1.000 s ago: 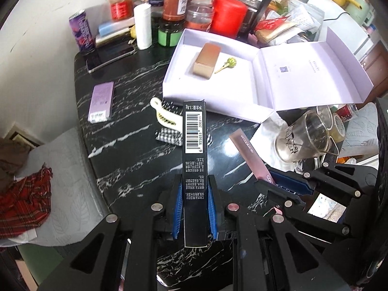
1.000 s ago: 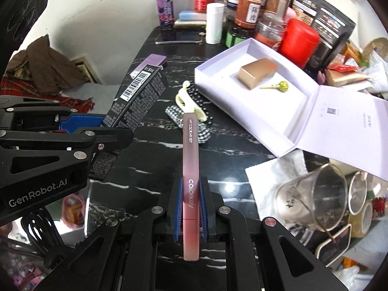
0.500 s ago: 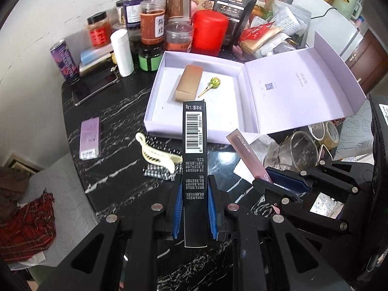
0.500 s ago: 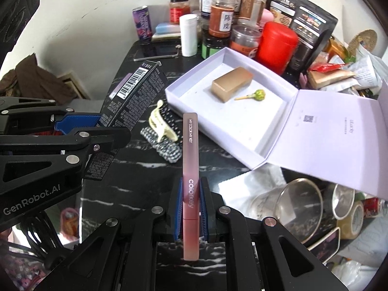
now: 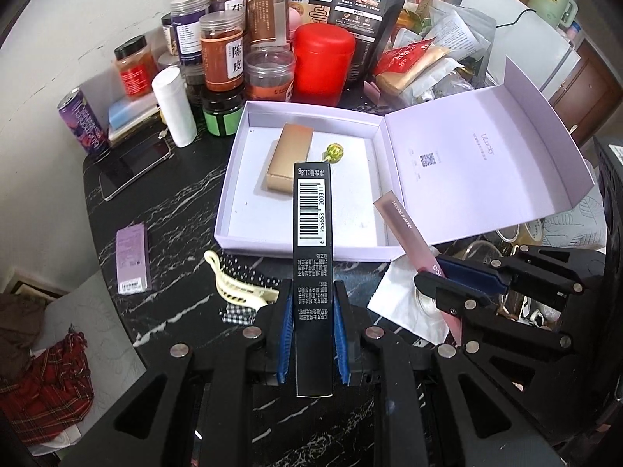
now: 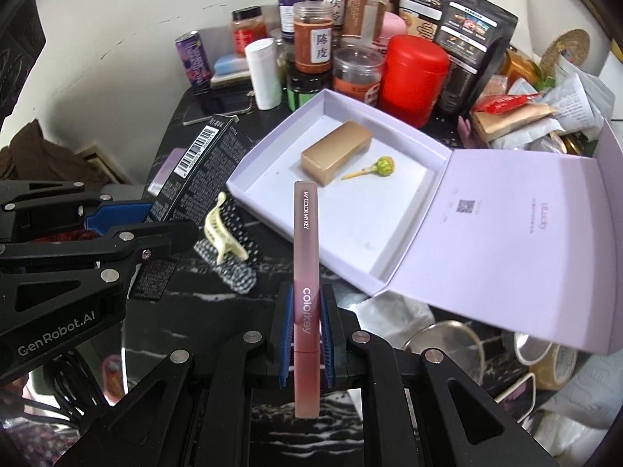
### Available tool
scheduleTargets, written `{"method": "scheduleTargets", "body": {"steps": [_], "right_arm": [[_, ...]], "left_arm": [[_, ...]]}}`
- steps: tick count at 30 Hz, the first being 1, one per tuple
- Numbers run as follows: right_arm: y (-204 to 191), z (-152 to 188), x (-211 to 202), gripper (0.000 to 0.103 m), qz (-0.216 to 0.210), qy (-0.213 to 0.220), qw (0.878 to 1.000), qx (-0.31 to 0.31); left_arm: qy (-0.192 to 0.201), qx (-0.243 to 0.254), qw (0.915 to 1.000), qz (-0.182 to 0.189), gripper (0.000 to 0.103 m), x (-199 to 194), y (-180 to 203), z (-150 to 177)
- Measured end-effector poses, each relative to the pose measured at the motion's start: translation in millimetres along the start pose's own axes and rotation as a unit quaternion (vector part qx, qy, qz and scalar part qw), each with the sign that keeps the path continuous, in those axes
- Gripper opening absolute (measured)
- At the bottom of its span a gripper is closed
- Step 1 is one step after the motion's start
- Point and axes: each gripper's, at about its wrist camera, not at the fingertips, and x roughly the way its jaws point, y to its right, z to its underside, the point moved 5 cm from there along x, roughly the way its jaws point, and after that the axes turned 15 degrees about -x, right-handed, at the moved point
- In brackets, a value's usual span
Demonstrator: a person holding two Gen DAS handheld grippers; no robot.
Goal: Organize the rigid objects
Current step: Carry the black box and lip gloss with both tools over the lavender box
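Observation:
My left gripper (image 5: 311,311) is shut on a long black box with a barcode (image 5: 311,233), whose far end reaches over the near wall of the open lilac gift box (image 5: 241,179). My right gripper (image 6: 305,311) is shut on a slim pink Colorkey box (image 6: 305,257), its tip over the gift box's near corner (image 6: 264,167). Inside the gift box lie a gold box (image 5: 290,155) and a green lollipop (image 5: 335,151). The right gripper (image 5: 440,276) shows in the left wrist view, the left gripper (image 6: 128,225) in the right wrist view.
A lilac small box (image 5: 132,258), a cream hair clip (image 5: 233,290) and a checked cloth lie on the black marble table (image 5: 175,202). Jars, a red canister (image 5: 323,62), a white bottle (image 5: 174,111), a phone and a can crowd the back. Glass cups (image 6: 440,344) stand right.
Both grippers have moved forward toward the gift box with their boxes still held; the box ends now reach over its near edge.

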Motion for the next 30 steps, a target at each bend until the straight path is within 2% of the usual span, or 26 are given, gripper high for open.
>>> {"method": "scheduleTargets", "body": {"steps": [9,30], "right_arm": [[26.6,-10.5,14.4,0.013,0.007,-0.003,1.0,0.008],[89.9,-33.4,67.3,0.013,0.005,-0.037,0.998,0.048]], "left_arm": [[-0.007,0.007,1.0,0.002,0.019,17.3,10.0,-22.7],[-0.038,0.023,0.999,-0.005,0.019,85.5,22.3,-76.7]]}}
